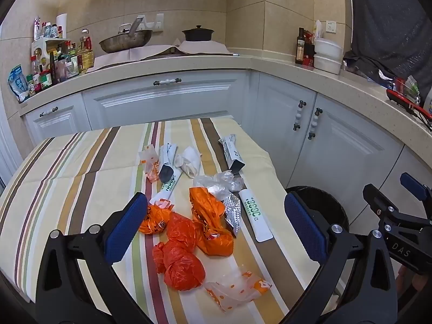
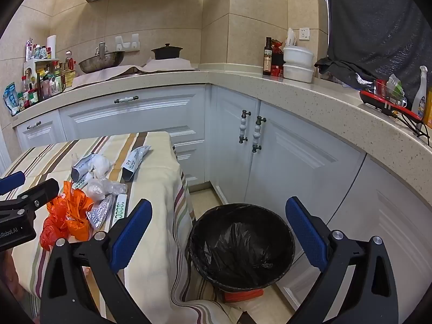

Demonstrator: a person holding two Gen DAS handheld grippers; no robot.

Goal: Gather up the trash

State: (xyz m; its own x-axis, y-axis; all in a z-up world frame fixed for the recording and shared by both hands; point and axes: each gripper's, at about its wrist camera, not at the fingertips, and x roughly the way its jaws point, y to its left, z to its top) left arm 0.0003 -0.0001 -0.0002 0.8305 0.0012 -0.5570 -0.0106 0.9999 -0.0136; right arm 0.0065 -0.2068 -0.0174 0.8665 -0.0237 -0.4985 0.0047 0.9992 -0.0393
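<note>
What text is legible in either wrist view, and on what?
"DAS": on the right claw body, left wrist view.
"nRobot.AI", cut off at the frame edge: on the left claw body, right wrist view.
Green digits on the white wrapper: too distorted to read.
Print on the grey sachet and the counter bottles: too small.

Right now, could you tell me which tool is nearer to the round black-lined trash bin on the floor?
Right. The right tool hangs open directly above the round black-lined trash bin; the left tool is open over the striped table, beside the bin.
</note>
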